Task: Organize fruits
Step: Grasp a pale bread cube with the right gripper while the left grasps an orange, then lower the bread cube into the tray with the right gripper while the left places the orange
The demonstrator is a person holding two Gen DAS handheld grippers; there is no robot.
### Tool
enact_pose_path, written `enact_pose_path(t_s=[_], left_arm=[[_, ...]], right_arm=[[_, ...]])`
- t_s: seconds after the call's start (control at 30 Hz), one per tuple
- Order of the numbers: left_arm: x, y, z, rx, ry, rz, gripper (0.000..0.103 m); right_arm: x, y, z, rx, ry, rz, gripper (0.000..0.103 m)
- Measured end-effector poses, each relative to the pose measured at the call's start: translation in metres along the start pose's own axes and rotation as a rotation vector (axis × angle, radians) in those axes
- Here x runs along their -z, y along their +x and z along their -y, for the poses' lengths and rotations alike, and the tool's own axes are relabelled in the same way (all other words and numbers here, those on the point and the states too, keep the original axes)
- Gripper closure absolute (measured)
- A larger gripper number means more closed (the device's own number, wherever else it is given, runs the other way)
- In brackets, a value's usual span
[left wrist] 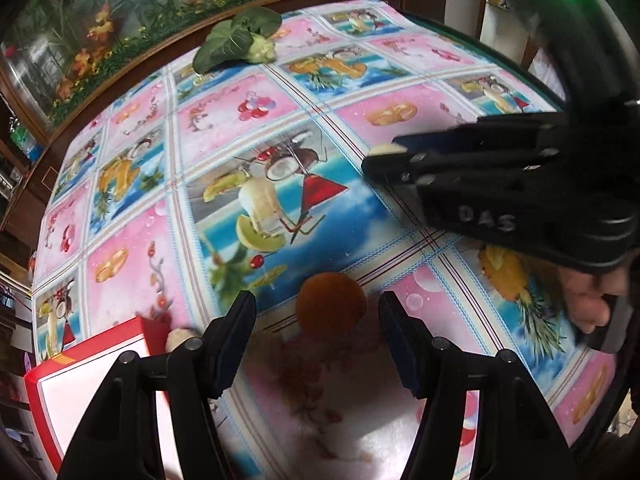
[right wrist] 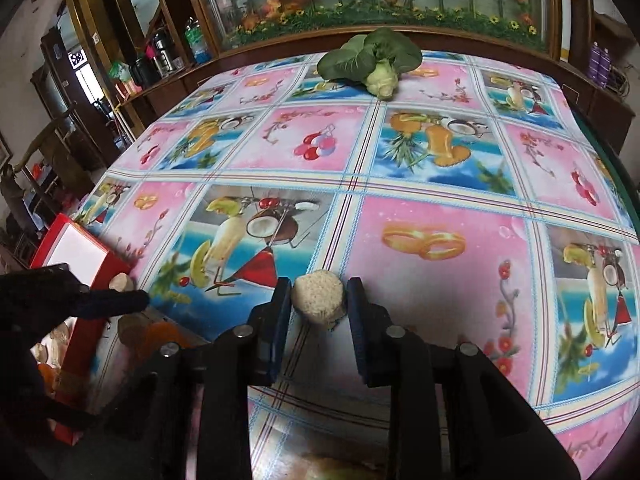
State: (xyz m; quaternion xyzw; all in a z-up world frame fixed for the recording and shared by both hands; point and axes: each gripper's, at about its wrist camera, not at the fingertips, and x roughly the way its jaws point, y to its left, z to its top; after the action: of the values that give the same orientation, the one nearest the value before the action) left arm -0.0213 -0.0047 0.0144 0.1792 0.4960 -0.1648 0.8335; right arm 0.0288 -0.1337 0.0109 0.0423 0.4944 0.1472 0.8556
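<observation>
The left gripper (left wrist: 316, 320), two matte black plastic arms tipped with dark blue pads, is spread wide over the glossy tablecloth (left wrist: 224, 128), a smooth sheet printed in pink and blue squares of fruit and drinks. A round, dull-orange fruit (left wrist: 331, 307) with a finely pitted skin lies on the cloth between the open fingertips, nearer the right one; whether either pad touches it cannot be told. In the left wrist view, at about eight o'clock from the fruit, a shallow rectangular red cardboard box (left wrist: 80, 368) with a white inside sits at the table's edge, and a small pale rounded lump (left wrist: 178, 338) lies just beside its near corner. The right gripper (right wrist: 319, 300) pinches a pale beige, coarse-grained, roughly round piece (right wrist: 318, 300) with a crumbly, fibrous surface; both blue pads press against its sides. In the left wrist view that gripper enters from three o'clock, with the person's hand (left wrist: 588, 300) on its handle. At twelve o'clock on the far side of the table, well apart from both tools, a leafy green vegetable (right wrist: 374, 62) with broad dark crinkled leaves and a pale knobbly stalk base lies flat on the cloth.
</observation>
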Motion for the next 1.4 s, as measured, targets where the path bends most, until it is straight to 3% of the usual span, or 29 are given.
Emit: enact_pose_path(t_s=[0.13,0.47,0.8,1.07,1.4], left_arm=[[-0.003,0.0,0.004,0.02,0.012,0.009,0.069],[0.004,-0.023,0.002,-0.033,-0.036,0.093,0.07],[0.04,-0.09,-0.033,-0.187,-0.154,0.262,0.07],[0.078,-0.104,-0.075,-0.275,-0.243,0.271,0.07],[0.113,-0.097,-0.134,-0.316,-0.345,0.216,0.07]], right_arm=[[-0.001,-0.004,-0.001,-0.025,0.008,0.009,0.073],[-0.002,-0.025,0.002,-0.056,0.051,0.113,0.073],[0.004,-0.036,-0.025,-0.176,0.088,0.186,0.073],[0.013,-0.027,-0.08,-0.261,0.057,0.175,0.073],[0.006,0.008,-0.146,-0.312,0.02,0.097,0.072]])
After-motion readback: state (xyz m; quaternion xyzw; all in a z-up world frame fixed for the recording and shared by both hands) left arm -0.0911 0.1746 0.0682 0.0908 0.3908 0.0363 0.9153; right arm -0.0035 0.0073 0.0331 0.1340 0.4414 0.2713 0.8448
